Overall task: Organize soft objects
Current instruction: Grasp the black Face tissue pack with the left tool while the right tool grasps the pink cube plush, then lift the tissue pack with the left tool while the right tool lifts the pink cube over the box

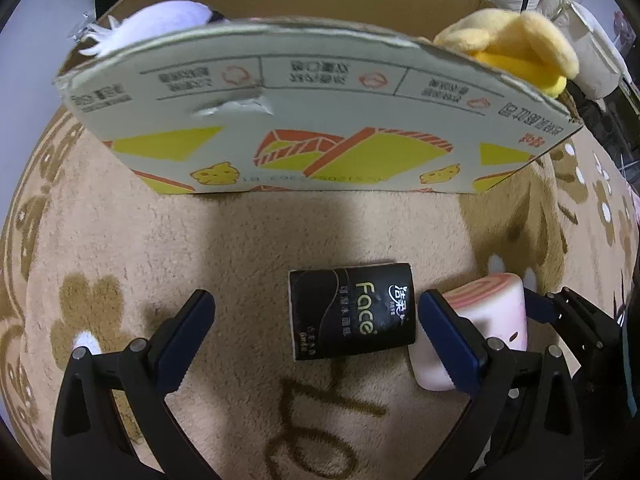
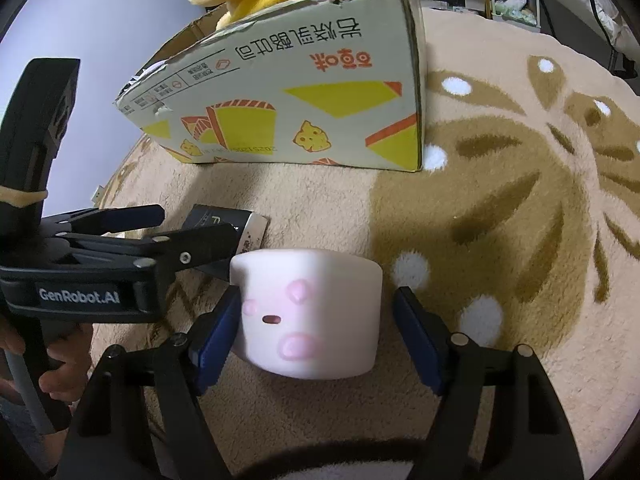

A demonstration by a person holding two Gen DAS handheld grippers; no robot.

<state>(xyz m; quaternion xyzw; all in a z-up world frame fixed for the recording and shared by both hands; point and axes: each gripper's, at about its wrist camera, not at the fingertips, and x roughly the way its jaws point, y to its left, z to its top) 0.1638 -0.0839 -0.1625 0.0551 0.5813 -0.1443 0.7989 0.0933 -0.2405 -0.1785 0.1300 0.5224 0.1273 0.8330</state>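
I count two loose things on the rug [image 1: 120, 248]: one black tissue pack [image 1: 352, 312] between my wide-open left gripper [image 1: 316, 332], one pink squishy [image 2: 308, 312] between my right gripper [image 2: 316, 336], spread, left pad touching; the box [image 1: 304, 120] holds one white plush [image 1: 156, 24] and one yellow plush [image 1: 516, 44]

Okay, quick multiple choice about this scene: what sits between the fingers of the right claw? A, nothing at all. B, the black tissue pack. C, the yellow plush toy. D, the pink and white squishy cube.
D: in the right wrist view the pink and white squishy cube sits between the open fingers of the right claw, while the black tissue pack lies beside it on the rug, in front of the left claw.
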